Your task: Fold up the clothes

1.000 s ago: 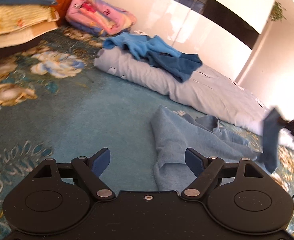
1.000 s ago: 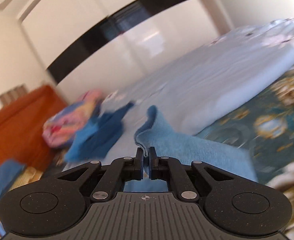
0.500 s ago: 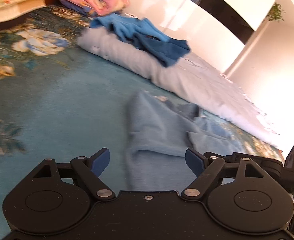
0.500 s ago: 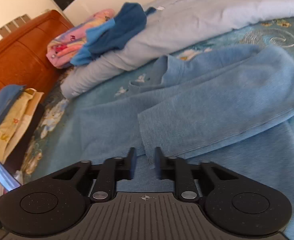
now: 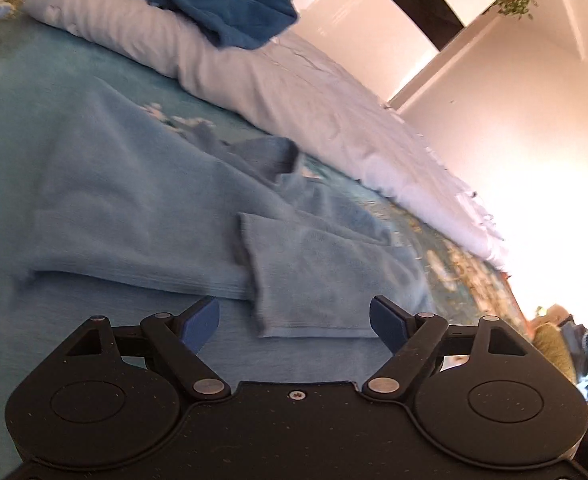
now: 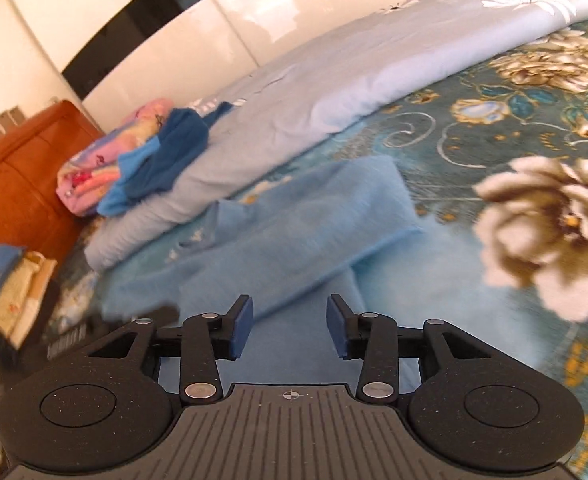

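Observation:
A light blue garment (image 5: 141,216) lies spread on the teal floral bedspread (image 5: 9,72), with one sleeve (image 5: 326,276) folded across its body. My left gripper (image 5: 294,322) is open and empty, low over the garment's near hem, just short of the sleeve cuff. In the right wrist view the same garment (image 6: 294,236) lies ahead with the sleeve folded over. My right gripper (image 6: 289,328) is open and empty just above the garment's near part.
A rolled pale blue duvet (image 5: 294,92) runs along the far side, with darker blue clothes (image 5: 229,12) heaped on it. A pink folded bundle (image 6: 105,160) and a wooden headboard (image 6: 17,176) are at the left. Bedspread flowers (image 6: 550,232) lie to the right.
My right gripper laid the sleeve across the garment, let go of it and opened. My left gripper moved forward and lower over the garment, staying open.

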A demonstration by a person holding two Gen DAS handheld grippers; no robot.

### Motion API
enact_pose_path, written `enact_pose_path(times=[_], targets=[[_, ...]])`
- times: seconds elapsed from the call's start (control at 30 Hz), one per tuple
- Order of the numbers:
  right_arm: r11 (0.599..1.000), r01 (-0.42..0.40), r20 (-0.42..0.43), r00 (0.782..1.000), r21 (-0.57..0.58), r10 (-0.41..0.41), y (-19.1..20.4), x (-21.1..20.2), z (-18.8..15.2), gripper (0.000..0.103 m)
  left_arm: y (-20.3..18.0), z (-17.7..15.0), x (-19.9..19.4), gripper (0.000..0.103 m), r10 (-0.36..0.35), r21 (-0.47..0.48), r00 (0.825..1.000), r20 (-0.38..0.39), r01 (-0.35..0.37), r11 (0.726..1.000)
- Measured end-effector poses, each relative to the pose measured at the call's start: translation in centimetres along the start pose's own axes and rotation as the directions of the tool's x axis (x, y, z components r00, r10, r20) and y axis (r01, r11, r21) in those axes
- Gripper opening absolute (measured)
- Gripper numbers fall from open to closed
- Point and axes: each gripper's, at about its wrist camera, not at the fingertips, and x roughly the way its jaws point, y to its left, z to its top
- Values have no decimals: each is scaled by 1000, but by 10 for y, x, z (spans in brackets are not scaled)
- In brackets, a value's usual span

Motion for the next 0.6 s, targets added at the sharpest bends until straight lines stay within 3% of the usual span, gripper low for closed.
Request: enact_pose_path(times=[0.1, 0.13, 0.17, 0.2, 0.27, 0.47, 0.6], targets=[[1000, 14, 18, 1000, 9, -14, -9, -3, -7, 37, -2, -2, 14, 74, -48, -35, 999, -18, 48, 998], [1000, -3, 34, 999, 23, 2, -12, -4, -9, 38, 0, -1, 19, 65, -60, -60, 998, -22, 59, 996], [999, -21, 49, 999, 38, 19, -16, -6, -10, 37, 1, -1, 21, 49, -59, -75, 998, -19, 58, 996], [998, -37, 61, 998, 52, 34, -19, -9, -10, 37, 2, 0, 23, 40, -45, -77, 999, -20, 43, 996], [997, -52, 86, 995, 65, 46, -23, -14, -9, 37, -1, 2, 26, 2, -9, -52, 1000, -25, 8, 999], [995, -58, 112, 993, 85, 48, -33, -22, -9, 37, -18, 12, 7, 0, 23, 171, 997, 69, -35, 985], [994, -67, 120, 991, 84, 56, -37, -27, -14, 37, -20, 25, -25, 0, 44, 278, 979, 201, -100, 955]])
